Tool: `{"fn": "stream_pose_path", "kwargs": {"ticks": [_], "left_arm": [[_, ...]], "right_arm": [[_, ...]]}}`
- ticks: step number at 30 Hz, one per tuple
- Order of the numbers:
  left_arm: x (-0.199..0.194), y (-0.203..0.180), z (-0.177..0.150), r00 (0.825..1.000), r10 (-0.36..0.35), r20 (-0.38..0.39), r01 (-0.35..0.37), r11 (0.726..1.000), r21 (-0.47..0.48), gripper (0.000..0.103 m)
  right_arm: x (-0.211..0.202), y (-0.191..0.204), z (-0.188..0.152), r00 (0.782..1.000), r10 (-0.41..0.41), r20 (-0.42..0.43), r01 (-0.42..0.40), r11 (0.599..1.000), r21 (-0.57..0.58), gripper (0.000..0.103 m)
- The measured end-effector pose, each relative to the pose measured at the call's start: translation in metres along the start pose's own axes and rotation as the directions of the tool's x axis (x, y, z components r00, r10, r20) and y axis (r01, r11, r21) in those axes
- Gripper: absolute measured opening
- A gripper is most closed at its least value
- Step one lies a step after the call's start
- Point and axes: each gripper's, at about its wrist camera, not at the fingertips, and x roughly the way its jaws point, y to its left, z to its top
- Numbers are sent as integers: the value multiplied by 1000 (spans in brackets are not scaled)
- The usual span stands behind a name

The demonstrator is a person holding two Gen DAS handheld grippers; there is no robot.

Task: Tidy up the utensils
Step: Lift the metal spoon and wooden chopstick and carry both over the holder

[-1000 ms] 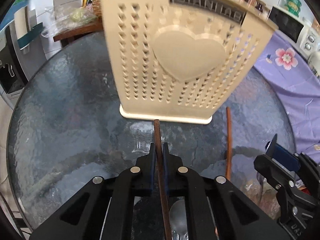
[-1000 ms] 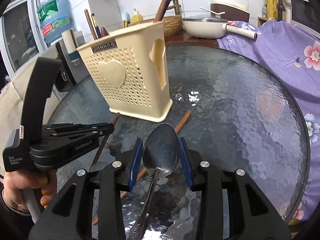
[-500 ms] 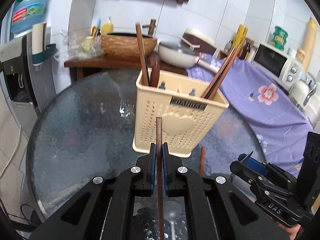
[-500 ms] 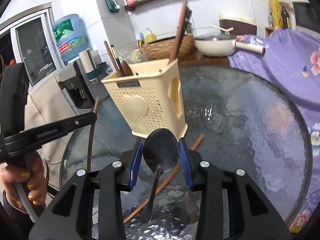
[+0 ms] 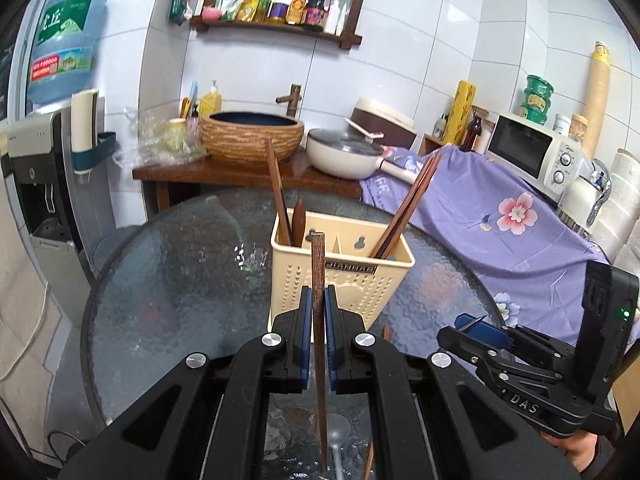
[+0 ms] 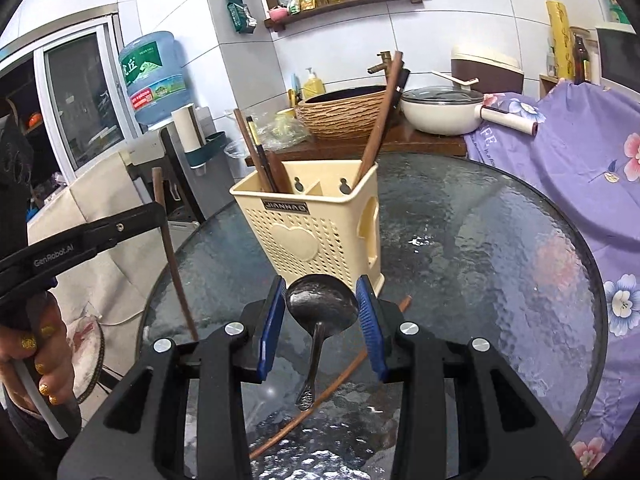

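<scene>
On the left, the left gripper (image 5: 319,312) pinches a dark wooden chopstick (image 5: 318,280) upright, presumably so it can drop end-first into the cream utensil holder (image 5: 340,276) standing farther off on the glass table (image 5: 168,280). To the right, the right gripper (image 6: 322,314) clamps a metal spoon (image 6: 320,308) by its bowl, handle hanging, while another chopstick (image 6: 332,384) lies on the table below.

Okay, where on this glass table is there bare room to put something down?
Bare glass lies left of the cream utensil holder toward the table edge, and right of it toward the purple cloth. In front of the holder it is crowded: a loose chopstick lies there, below both grippers.
</scene>
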Motion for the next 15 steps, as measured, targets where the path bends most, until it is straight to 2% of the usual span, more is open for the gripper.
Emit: {"fn": "stream_pose_path", "kwargs": {"ticks": [9, 15], "left_arm": [[-28, -10, 29, 997, -5, 77, 3, 999, 37, 6], [-42, -18, 58, 991, -14, 136, 8, 999, 50, 6]], "right_arm": [[-17, 12, 34, 999, 23, 39, -22, 999, -32, 37], [-31, 21, 68, 994, 15, 105, -9, 998, -58, 37]]}}
